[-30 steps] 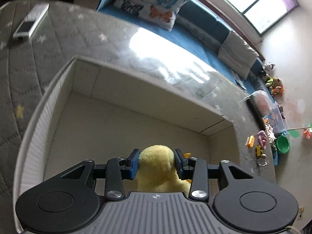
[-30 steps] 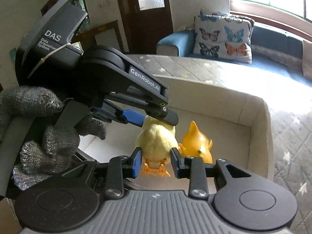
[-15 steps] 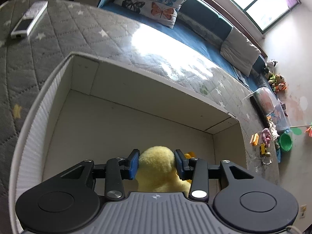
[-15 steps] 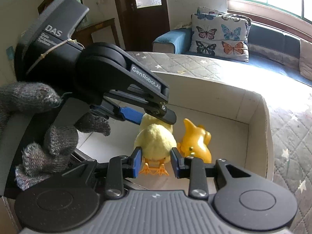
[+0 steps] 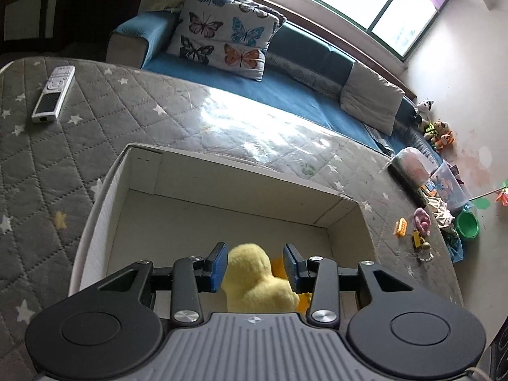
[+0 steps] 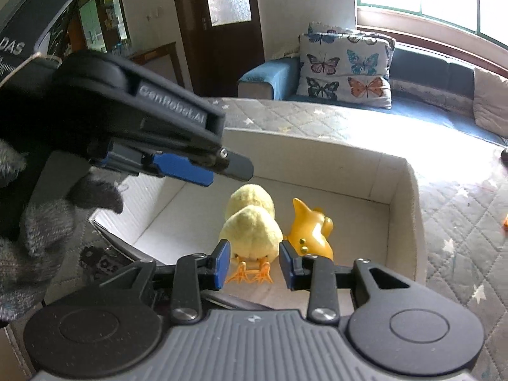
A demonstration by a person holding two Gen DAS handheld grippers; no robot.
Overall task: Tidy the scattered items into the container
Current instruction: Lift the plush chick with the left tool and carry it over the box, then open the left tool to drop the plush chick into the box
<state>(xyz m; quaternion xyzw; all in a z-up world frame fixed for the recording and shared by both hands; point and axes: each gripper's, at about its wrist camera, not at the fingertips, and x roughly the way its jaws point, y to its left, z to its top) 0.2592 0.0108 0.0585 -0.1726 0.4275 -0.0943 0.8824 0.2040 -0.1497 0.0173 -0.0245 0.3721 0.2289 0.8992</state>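
Yellow plush chick (image 5: pixel 254 281) sits on the floor of the white box (image 5: pixel 95 222), near its front edge, seen in the left wrist view between the blue pads of the left gripper (image 5: pixel 255 265); fingers spread, small gap each side of the plush, no clear contact. A bit of orange toy (image 5: pixel 277 265) peeks out just behind the chick on the right. Box rests on a grey quilted star-print cover (image 5: pixel 127 120). White remote (image 5: pixel 53 93) lies on that cover, well apart from the box, far left. Small toys (image 5: pixel 412 228) scattered on the cover to the right of the box, outside it. Blue sofa (image 5: pixel 285 95) behind, butterfly cushion (image 5: pixel 222 44) on it. Right wrist view: same plush chick (image 6: pixel 250 231) inside the box (image 6: pixel 409 216), upright, orange feet toward the camera, standing beside a glossy orange toy (image 6: pixel 312 231), the two touching or nearly so, can't tell. Right gripper (image 6: pixel 254 265) fingers spread, chick's lower body and feet sit between the pads with visible gaps, not pinched. Left gripper (image 6: pixel 203 166) enters from upper left, raised above the box, clear of the chick, one blue pad showing; its opening can't be judged from this angle. Grey knit-gloved hand (image 6: pixel 41 231) holds it at left edge. Butterfly cushion (image 6: pixel 346 70) on sofa in background.
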